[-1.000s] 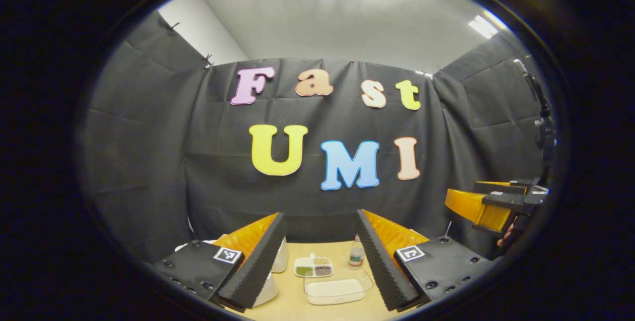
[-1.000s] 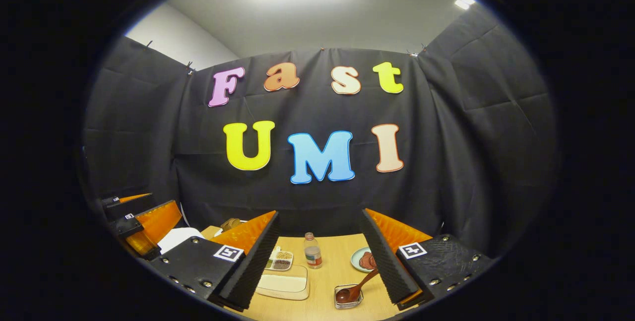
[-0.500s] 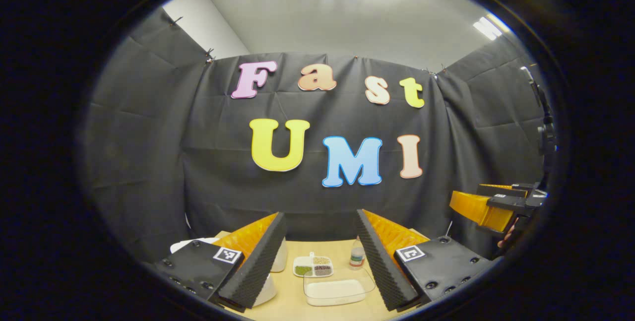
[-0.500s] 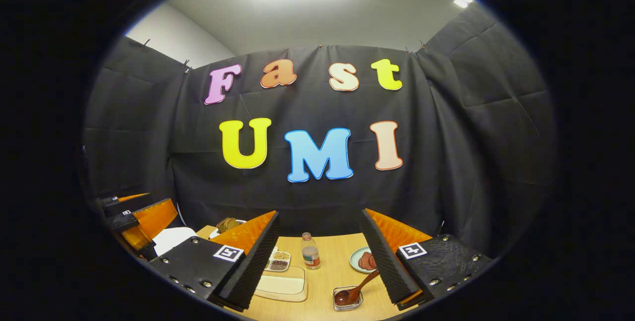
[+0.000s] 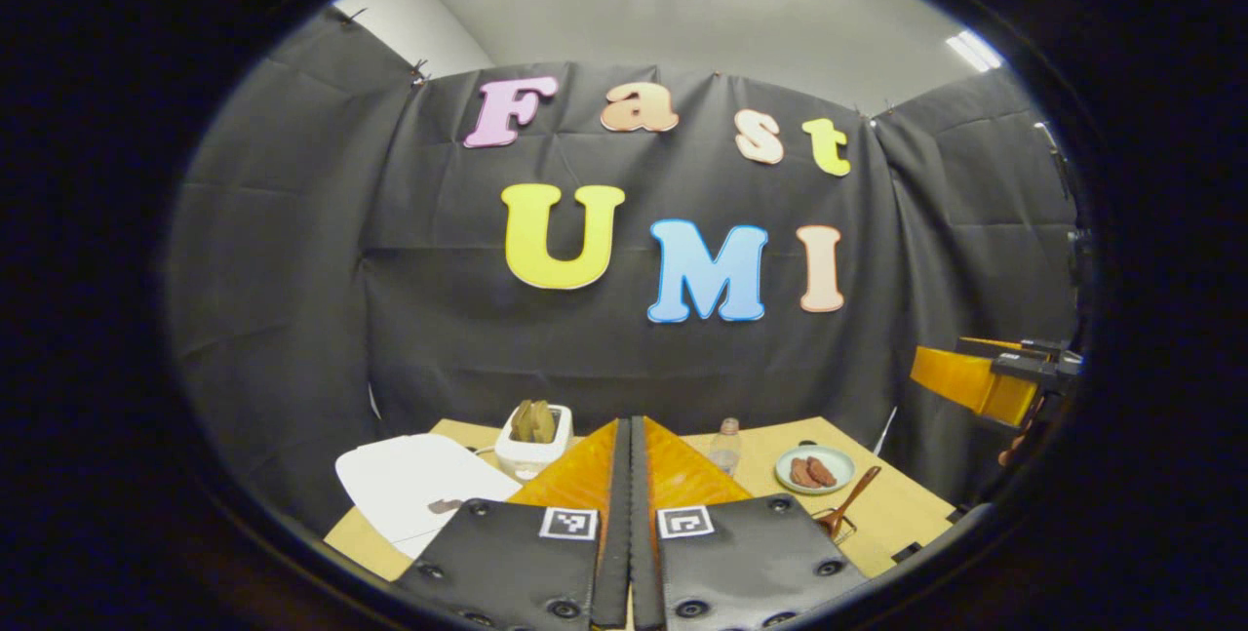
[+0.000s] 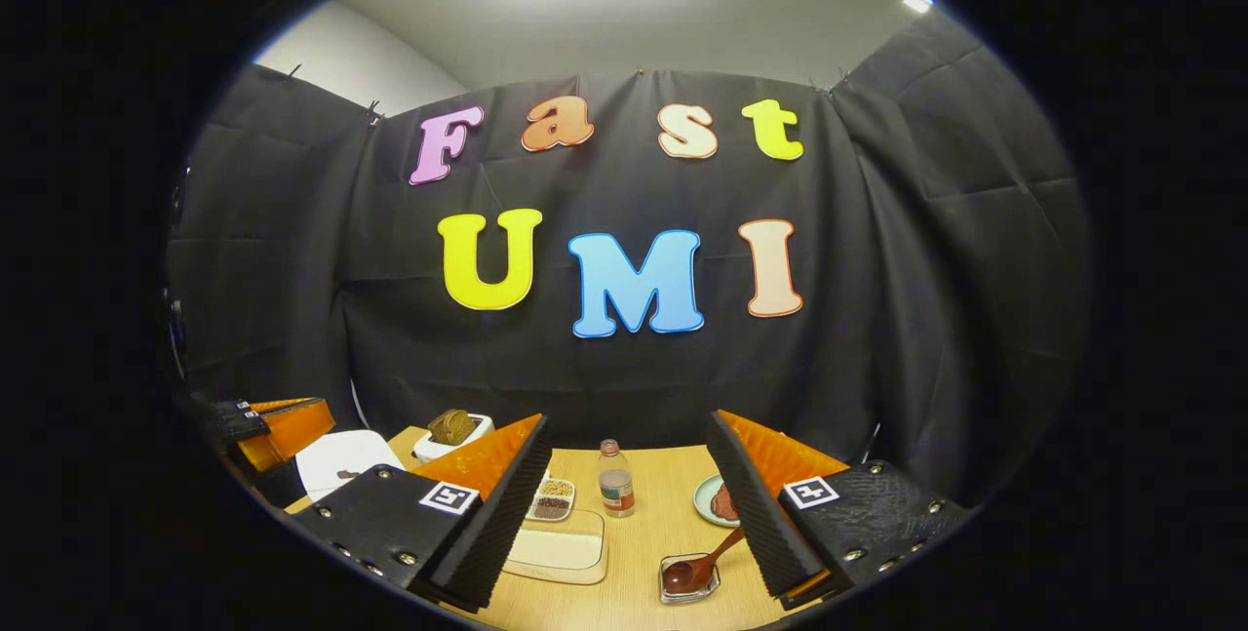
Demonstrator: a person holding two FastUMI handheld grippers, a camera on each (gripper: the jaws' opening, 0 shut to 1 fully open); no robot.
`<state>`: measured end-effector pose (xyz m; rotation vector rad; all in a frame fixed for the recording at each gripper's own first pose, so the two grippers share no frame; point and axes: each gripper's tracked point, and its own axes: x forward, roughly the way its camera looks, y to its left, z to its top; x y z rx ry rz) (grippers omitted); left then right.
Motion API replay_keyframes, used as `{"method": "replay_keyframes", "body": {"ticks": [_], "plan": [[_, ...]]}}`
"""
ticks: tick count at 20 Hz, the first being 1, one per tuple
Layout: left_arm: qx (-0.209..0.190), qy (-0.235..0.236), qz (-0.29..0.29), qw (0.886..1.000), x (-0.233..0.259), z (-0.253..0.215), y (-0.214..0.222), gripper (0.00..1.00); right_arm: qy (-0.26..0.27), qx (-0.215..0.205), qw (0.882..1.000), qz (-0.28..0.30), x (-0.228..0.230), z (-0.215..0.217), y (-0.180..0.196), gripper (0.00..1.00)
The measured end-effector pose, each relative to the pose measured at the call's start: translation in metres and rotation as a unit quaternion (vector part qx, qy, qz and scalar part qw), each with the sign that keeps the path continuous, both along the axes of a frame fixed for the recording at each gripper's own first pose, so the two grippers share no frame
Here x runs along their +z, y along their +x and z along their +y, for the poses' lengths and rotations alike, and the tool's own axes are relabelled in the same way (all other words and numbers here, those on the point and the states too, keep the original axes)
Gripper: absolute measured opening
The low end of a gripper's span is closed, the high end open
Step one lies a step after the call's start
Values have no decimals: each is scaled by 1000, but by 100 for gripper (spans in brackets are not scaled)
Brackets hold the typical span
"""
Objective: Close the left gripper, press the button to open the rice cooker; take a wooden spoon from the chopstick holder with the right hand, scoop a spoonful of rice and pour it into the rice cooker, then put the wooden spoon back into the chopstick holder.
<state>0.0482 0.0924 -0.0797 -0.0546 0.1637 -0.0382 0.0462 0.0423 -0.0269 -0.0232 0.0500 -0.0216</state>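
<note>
So the left gripper (image 5: 630, 475) has its jaws pressed flat together with nothing between them, which is what you want for a button poke. The white rice cooker (image 5: 419, 487) sits at about 9 o'clock from the fingertips in the left gripper view, near but not touching, lid down. I can't make out the button itself, there's just a small dark mark on the lid, so I'd guess the release is around there. To do this bit well I'd swing the closed tips over toward that mark, come down square on it and push straight, not at a slant, or the tips will probably skid off the smooth lid.

The right gripper (image 6: 629, 504) is spread wide and holding nothing. In the right gripper view the wooden spoon (image 6: 700, 565) lies at roughly 5 o'clock from the gap between its fingers, bowl sitting in a small clear holder (image 6: 688, 584) and handle leaning up toward the right finger. The rice tray (image 6: 558, 550) is at about 7 o'clock on the counter (image 6: 639, 543), with a small bottle (image 6: 615, 480) just past the gap at 12 o'clock
</note>
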Motion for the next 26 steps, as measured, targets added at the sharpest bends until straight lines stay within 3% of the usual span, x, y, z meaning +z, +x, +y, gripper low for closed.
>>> {"method": "replay_keyframes", "body": {"ticks": [8,16,26], "plan": [[52,20,97,994,-76,89,19,9,-5,9,1000,26,-18,8,6,98],[111,-55,196,973,-151,178,41,9,-8,4,999,41,-27,3,14,98],[102,-41,277,955,-218,203,70,9,-12,-4,998,57,-37,-1,24,98]]}}
